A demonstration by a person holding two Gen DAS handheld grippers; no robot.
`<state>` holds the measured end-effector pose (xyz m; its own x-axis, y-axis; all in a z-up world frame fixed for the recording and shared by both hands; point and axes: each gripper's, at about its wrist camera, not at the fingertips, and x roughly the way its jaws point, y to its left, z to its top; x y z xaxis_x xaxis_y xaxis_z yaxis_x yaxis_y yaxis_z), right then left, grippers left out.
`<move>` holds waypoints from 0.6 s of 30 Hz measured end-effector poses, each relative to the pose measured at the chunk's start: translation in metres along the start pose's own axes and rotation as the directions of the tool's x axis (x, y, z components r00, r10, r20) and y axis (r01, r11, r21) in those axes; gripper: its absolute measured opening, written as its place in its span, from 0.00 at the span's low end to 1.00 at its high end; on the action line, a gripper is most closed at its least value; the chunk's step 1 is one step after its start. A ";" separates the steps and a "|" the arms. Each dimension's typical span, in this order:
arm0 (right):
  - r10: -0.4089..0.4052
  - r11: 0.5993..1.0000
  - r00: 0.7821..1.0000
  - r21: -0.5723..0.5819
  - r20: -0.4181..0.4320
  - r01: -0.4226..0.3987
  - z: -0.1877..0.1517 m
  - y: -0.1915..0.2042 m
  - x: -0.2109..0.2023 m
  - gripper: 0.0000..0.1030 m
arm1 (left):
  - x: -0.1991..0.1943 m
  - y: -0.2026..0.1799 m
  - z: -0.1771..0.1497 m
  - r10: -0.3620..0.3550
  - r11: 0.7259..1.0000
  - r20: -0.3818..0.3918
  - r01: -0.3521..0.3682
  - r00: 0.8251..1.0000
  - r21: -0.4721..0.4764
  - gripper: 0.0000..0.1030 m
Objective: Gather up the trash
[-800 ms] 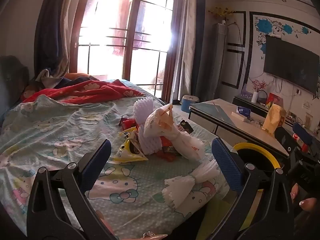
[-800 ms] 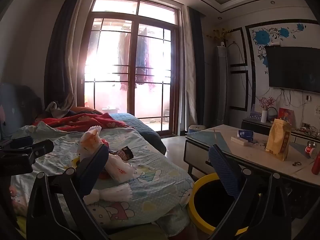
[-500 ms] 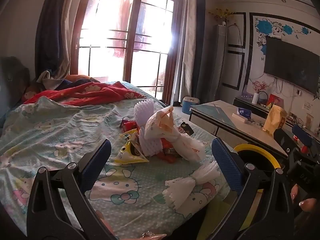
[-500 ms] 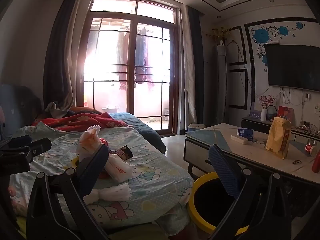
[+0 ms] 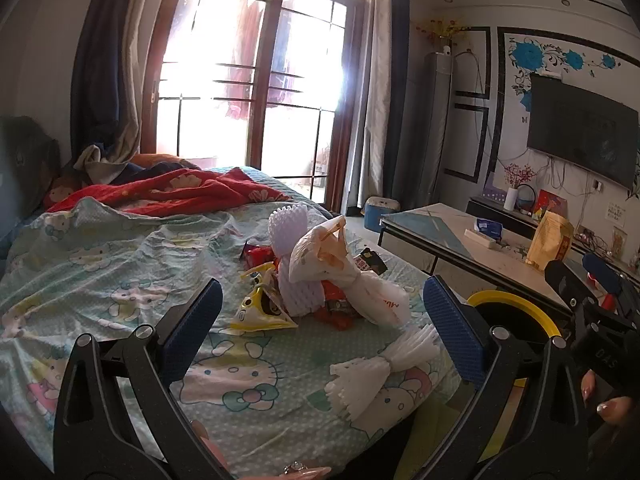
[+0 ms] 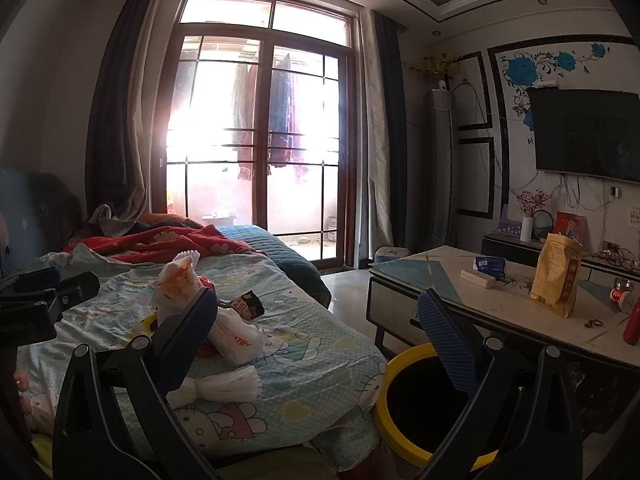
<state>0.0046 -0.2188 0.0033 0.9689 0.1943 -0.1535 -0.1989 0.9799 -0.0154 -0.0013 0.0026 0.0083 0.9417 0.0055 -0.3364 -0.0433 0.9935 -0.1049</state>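
A heap of trash lies on the bed's cartoon-print sheet (image 5: 120, 280): a knotted white plastic bag (image 5: 340, 276), a white foam net (image 5: 288, 240), a yellow wrapper (image 5: 260, 312), red wrappers (image 5: 336, 312) and a dark packet (image 5: 372, 262). A separate white foam net (image 5: 376, 372) lies nearer, by the bed's edge. My left gripper (image 5: 320, 332) hovers open in front of the heap, nothing between its blue pads. My right gripper (image 6: 316, 332) is open too, over the gap between bed and bin (image 6: 420, 400). The bin, black with a yellow rim (image 5: 516, 308), stands beside the bed.
A low table (image 6: 500, 300) stands to the right, with a yellow paper bag (image 6: 556, 276), a power strip (image 6: 478, 278) and a red bottle (image 6: 632, 324) on it. A red blanket (image 5: 172, 192) lies at the bed's far end. Behind are glass doors and a wall TV (image 6: 584, 132).
Both views have shifted only slightly; the left gripper has crept a little closer to the heap. Both grippers stay open.
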 end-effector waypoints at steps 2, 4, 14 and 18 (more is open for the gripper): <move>0.001 1.000 1.000 0.000 0.000 -0.001 0.000 0.000 0.000 0.94 | 0.000 0.000 0.001 0.000 1.000 0.001 0.000 1.000 0.001 0.90; 0.001 1.000 1.000 0.000 0.000 -0.001 0.000 0.000 0.000 0.94 | 0.000 0.000 0.001 0.002 1.000 0.002 -0.002 1.000 0.001 0.90; 0.000 1.000 1.000 0.002 -0.001 0.000 0.000 -0.002 0.001 0.94 | -0.001 0.000 0.001 -0.001 1.000 0.004 0.001 1.000 0.001 0.90; 0.001 1.000 1.000 0.002 -0.002 -0.001 0.000 -0.002 0.002 0.94 | -0.001 -0.001 0.000 0.000 1.000 0.004 0.000 1.000 0.002 0.90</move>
<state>0.0064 -0.2206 0.0028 0.9683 0.1952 -0.1557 -0.1996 0.9798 -0.0129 -0.0020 0.0020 0.0084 0.9430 0.0062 -0.3328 -0.0427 0.9938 -0.1025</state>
